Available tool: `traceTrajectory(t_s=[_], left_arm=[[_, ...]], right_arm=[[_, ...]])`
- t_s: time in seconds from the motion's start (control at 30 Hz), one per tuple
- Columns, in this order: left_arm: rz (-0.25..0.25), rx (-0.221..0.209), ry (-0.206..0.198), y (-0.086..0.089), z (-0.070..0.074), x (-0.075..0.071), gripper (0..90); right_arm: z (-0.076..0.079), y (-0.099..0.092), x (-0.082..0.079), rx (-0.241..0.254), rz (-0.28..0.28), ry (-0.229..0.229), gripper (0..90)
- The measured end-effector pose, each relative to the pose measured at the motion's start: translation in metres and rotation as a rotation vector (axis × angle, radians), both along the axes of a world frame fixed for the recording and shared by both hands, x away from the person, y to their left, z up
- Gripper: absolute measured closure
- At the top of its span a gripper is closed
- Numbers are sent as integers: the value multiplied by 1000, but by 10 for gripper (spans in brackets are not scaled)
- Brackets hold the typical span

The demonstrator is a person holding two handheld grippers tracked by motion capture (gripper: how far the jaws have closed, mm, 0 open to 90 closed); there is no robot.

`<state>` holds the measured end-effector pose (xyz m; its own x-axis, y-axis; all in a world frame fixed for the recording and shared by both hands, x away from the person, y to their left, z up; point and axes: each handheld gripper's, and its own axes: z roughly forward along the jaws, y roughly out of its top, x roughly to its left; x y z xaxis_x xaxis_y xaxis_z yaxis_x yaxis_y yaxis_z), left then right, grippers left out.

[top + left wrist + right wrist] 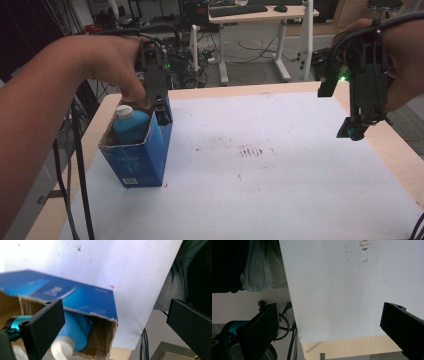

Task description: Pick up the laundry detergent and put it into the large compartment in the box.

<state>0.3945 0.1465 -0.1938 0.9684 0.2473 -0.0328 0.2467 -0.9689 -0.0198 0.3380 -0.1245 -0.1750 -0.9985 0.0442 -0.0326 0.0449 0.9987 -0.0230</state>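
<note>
At far left, forearm angled down, left gripper [161,107] released, jaws spread over blue box [137,160] holding blue bottle [131,125] on surface [280,165]. At right, right gripper [357,127] raised, pointing down, released, empty.

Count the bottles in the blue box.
1. A blue bottle with a white cap stands inside the open-topped blue box at the table's left, just below the left gripper. The box walls could hide anything smaller beside it.

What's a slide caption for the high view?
Left gripper, fingers open, above a blue carton holding a blue bottle; right gripper hovers apart.
</note>
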Motion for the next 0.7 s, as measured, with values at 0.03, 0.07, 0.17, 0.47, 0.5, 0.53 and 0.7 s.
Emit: traceTrajectory(t_s=[0.03, 0.07, 0.17, 0.47, 0.5, 0.53, 0.7], left_arm=[[-15, -2, 4, -3, -1, -1, 16], [-44, -6, 4, -8, -2, -2, 17], [-59, -12, 4, -14, -4, -3, 17], [-98, -31, 7, -28, -14, -2, 17], [-97, -36, 8, -29, -15, -2, 17], [-98, -41, 7, -30, -17, -2, 17], [-94, -45, 13, -31, -25, 1, 17]], right_arm=[[-1, 1, 0, 2, -3, 2, 14], [-3, 1, 1, 2, -6, 6, 14], [-5, 2, 3, 2, -7, 7, 14], [-10, 4, 8, -2, -2, 7, 14], [-10, 4, 8, 0, -5, 8, 14], [-9, 4, 8, 0, -5, 7, 14], [-5, 3, 9, 6, -1, 1, 14]])
